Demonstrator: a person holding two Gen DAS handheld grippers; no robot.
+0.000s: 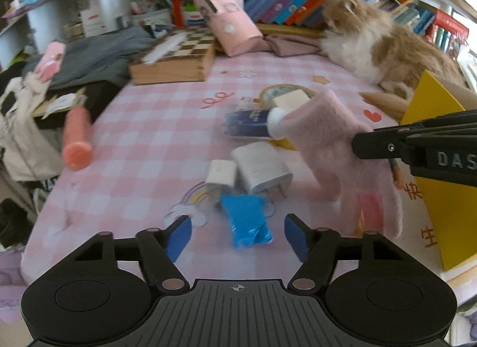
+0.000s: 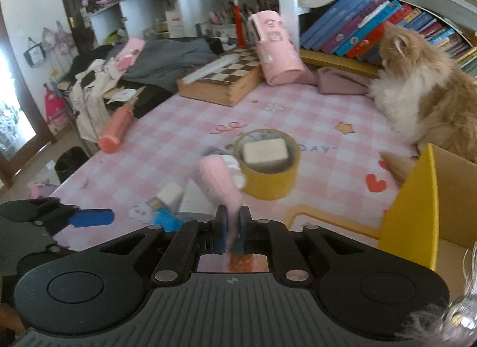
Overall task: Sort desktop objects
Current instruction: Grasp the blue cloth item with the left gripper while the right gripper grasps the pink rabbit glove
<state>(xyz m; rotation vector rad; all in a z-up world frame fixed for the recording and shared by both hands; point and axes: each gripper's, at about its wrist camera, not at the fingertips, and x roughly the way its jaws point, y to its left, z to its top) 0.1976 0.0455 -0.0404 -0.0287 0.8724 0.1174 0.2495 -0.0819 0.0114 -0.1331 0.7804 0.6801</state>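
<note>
Two grippers worked over the pink checked tablecloth (image 1: 155,114). The right gripper (image 2: 233,229) had its blue pads pinched tight on a fuzzy pink glove (image 1: 337,153), which dangled off the cloth beside the yellow cardboard box (image 1: 432,197) at the right edge of the desk. The left gripper (image 1: 237,235) stood partly open with nothing between its pads, poised above a blue plastic packet (image 1: 247,218) lying on the cloth. Just behind that packet sat two white plug chargers (image 1: 259,168), touching each other. Farther back lay a dark blue tube (image 1: 247,121) and a roll of yellow tape (image 2: 269,165) with a pale block resting in its core. An orange bottle (image 1: 77,135) lay near the left edge. A long-haired ginger and white cat (image 1: 384,39) lay at the back by the books.
</note>
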